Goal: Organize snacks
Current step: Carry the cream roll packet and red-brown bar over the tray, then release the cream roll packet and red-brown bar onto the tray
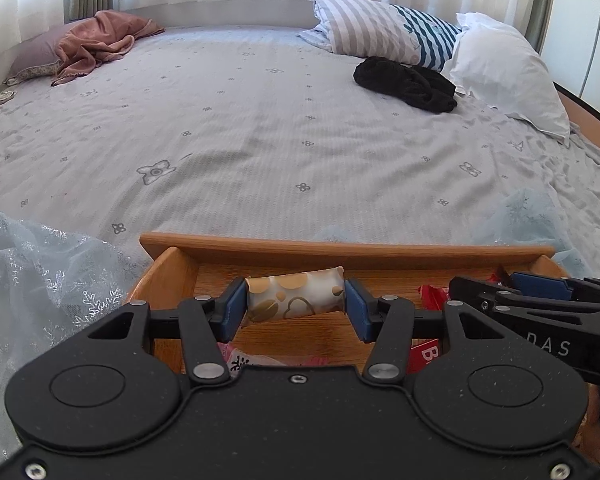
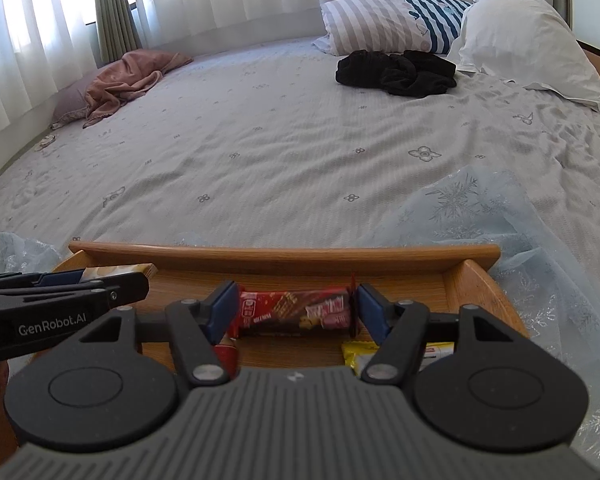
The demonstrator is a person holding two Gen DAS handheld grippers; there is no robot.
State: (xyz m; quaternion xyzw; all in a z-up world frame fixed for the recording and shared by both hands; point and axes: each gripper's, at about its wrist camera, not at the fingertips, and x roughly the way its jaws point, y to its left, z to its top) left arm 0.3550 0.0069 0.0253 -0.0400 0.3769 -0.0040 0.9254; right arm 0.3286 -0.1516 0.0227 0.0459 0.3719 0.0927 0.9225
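Observation:
A wooden tray (image 1: pixel 340 249) stands on the bed in front of me; it also shows in the right wrist view (image 2: pixel 284 254). My left gripper (image 1: pixel 296 306) is shut on a white snack pack with gold and brown hearts (image 1: pixel 296 294), held endwise between the blue pads over the tray's left part. My right gripper (image 2: pixel 294 312) is shut on a red wafer bar (image 2: pixel 296 310) over the tray's right part. The right gripper shows at the right of the left wrist view (image 1: pixel 540 304). The left gripper shows at the left of the right wrist view (image 2: pixel 60 288).
In the tray lie a pink pack (image 1: pixel 268 358), a red pack (image 1: pixel 424 354) and a yellow pack (image 2: pixel 360 354). Pale blue sheer fabric (image 2: pixel 500 220) lies around the tray. On the grey bedspread are a black garment (image 1: pixel 408 84), pillows (image 1: pixel 500 64) and a pink cloth (image 1: pixel 96 44).

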